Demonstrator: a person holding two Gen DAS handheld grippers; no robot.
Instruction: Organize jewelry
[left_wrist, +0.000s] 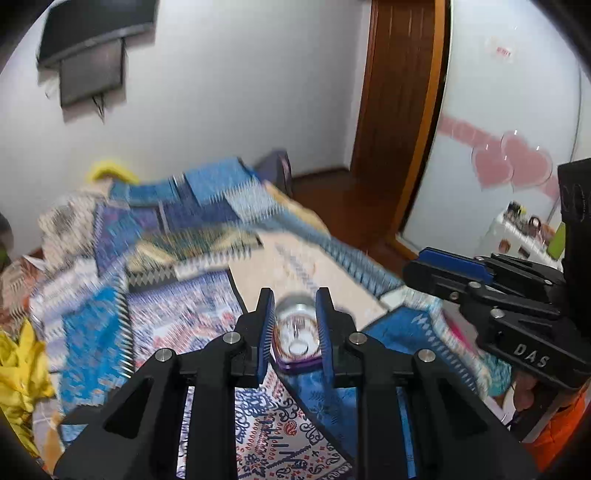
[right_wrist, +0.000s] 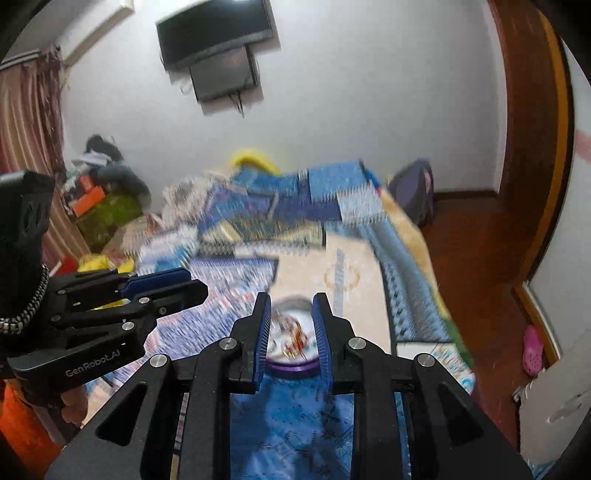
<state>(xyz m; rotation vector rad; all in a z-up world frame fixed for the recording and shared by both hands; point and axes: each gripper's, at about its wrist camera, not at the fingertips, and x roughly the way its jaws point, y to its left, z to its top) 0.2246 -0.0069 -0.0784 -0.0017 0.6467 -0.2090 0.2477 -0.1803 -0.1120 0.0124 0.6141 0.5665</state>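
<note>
White wall (left_wrist: 240, 92) across the far side. Dark television (right_wrist: 214, 33) mounted high on it, with a second dark panel just below. Brown wooden door (left_wrist: 399, 110) to the right. Beside that, a pale cupboard front with pink hearts (left_wrist: 513, 162).

Bed fills the middle ground under a blue patterned spread (left_wrist: 177, 314), badly smeared by blur. Crumpled yellow cloth (left_wrist: 18, 369) at the near left. A flat cream board (right_wrist: 369, 314) with a gold wreath mark lies on the spread, right of centre.

Left gripper (left_wrist: 294, 293): black frame, blue ribbed pads, jaws set to a narrow gap. Seen side-on from the right wrist camera, nothing sits between its pads. Right gripper (right_wrist: 291, 297): same build, same narrow gap. Side-on from the left wrist camera, its tips also carry nothing. The two are held side by side above the bed, angled down. An orange sleeve (left_wrist: 561, 424) shows behind the right one.

Round jewelry dish (right_wrist: 291, 332), silvery with a purple base, lies at the near end of the cream board and shows through the gap of each gripper, beyond the fingertips. Cannot tell whether it sits on the board or on the spread. Small gold and red pieces (right_wrist: 295, 341) lie inside it, too blurred to identify.

Pink shoe (right_wrist: 532, 350) on the wood floor, far right.
</note>
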